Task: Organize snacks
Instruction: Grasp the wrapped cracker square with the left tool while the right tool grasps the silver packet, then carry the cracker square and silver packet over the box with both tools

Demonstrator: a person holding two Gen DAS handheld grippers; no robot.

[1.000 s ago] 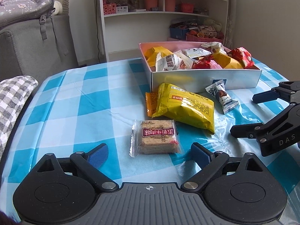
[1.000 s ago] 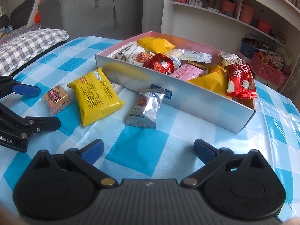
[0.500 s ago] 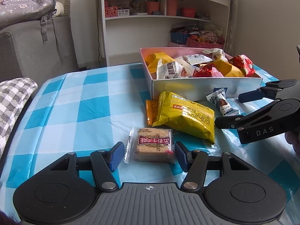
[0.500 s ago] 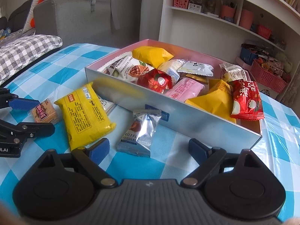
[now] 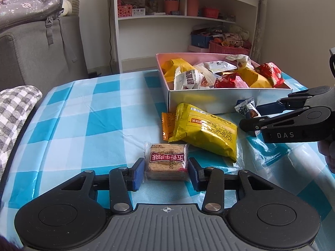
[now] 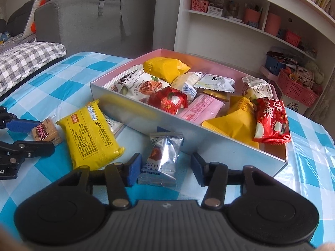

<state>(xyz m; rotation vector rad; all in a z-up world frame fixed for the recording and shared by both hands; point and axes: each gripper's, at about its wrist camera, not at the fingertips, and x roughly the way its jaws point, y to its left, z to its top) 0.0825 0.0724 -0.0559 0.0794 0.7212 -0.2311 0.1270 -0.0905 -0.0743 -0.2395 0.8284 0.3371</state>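
Note:
A small brown cracker packet (image 5: pixel 166 161) lies on the blue checked tablecloth. My left gripper (image 5: pixel 166 168) has a blue pad against each of its sides, and the jaws are still closing. A silver chocolate packet (image 6: pixel 165 154) leans against the white snack box (image 6: pixel 134 108). It sits between the closing jaws of my right gripper (image 6: pixel 165 165). The left pad is at its edge and a gap remains on the right. A big yellow packet (image 5: pixel 205 131) lies on an orange packet (image 5: pixel 168 125) between the two grippers. The box holds several wrapped snacks.
A white shelf unit (image 5: pixel 186 21) with pots and baskets stands behind the table. A grey sofa (image 5: pixel 41 52) and a checked cushion (image 5: pixel 14 108) are to the left. The table edge curves at the near left. A person's hand (image 5: pixel 328 152) shows at the right edge.
Both grippers' jaws have narrowed from wide open. The left one closed onto the cracker packet. The right one came forward, so the chocolate packet now sits between its jaws.

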